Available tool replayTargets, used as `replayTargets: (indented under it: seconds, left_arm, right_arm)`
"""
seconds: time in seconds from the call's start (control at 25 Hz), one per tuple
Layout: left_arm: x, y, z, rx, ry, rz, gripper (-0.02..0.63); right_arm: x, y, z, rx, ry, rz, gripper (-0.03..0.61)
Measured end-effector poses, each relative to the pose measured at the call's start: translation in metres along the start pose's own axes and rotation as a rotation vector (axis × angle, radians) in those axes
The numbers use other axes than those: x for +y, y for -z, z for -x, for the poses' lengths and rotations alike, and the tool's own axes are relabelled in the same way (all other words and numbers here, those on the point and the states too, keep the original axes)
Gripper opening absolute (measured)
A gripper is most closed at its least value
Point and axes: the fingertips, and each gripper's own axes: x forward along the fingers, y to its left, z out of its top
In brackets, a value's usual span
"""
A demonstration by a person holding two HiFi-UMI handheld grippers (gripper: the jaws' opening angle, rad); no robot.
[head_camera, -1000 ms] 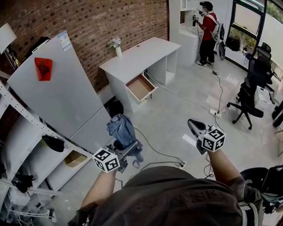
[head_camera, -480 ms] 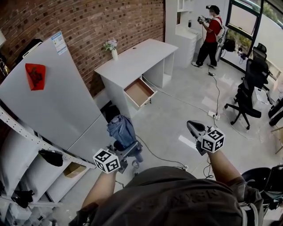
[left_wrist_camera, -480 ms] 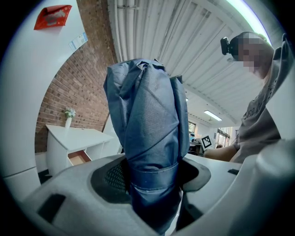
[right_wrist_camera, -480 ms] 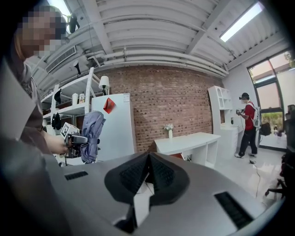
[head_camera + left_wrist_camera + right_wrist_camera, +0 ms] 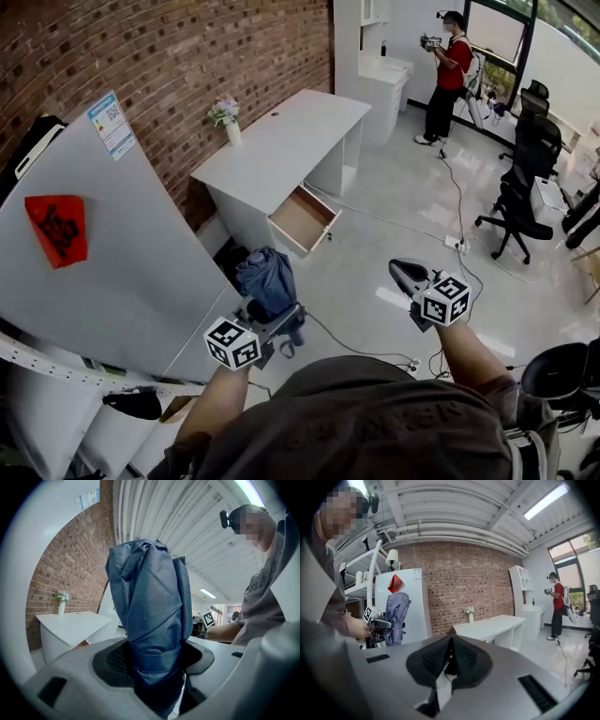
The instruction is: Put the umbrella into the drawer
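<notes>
A folded blue umbrella (image 5: 267, 279) stands upright in my left gripper (image 5: 281, 317), whose jaws are shut on its strapped lower part; in the left gripper view the umbrella (image 5: 150, 620) fills the middle. The open wooden drawer (image 5: 302, 218) juts from the white desk (image 5: 281, 141) ahead, well beyond the umbrella. My right gripper (image 5: 405, 275) hangs at the right over the floor, jaws shut with nothing in them. From the right gripper view, the umbrella (image 5: 396, 618) shows at the left, the desk (image 5: 492, 625) in the middle.
A white cabinet (image 5: 112, 253) with a red tag stands at the left by the brick wall. A flower vase (image 5: 225, 117) sits on the desk. A person in red (image 5: 450, 70) stands far back. Black office chairs (image 5: 520, 202) and floor cables (image 5: 450, 216) lie to the right.
The desk and open drawer have come nearer and larger in the head view; the cabinet has slid left. Both grippers hold the same pose, umbrella still gripped.
</notes>
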Motion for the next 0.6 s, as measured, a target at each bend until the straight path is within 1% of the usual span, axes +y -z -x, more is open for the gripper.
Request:
replayTargets:
  seconds: [0.16,0.32,0.48,0.6]
  left_arm:
    - [0.042,-0.009,-0.005,0.005,0.033,0.001,0.264]
    - [0.069,-0.012,-0.015,0.006,0.055,0.019,0.264]
    - [0.093,-0.014,-0.029,0.012,0.061,0.029,0.264]
    - [0.104,-0.016,-0.042,0.014,0.052,0.033,0.263]
  right_arm:
    - [-0.004,-0.001,-0.033,0.018,0.028,-0.011,-0.007]
    - [-0.018,0.001,-0.054,0.043,0.059,-0.031,-0.006]
    - [-0.035,-0.002,-0.074,0.048,0.065,-0.035,-0.007]
    - [-0.052,-0.003,-0.087,0.049,0.055,-0.04,-0.007]
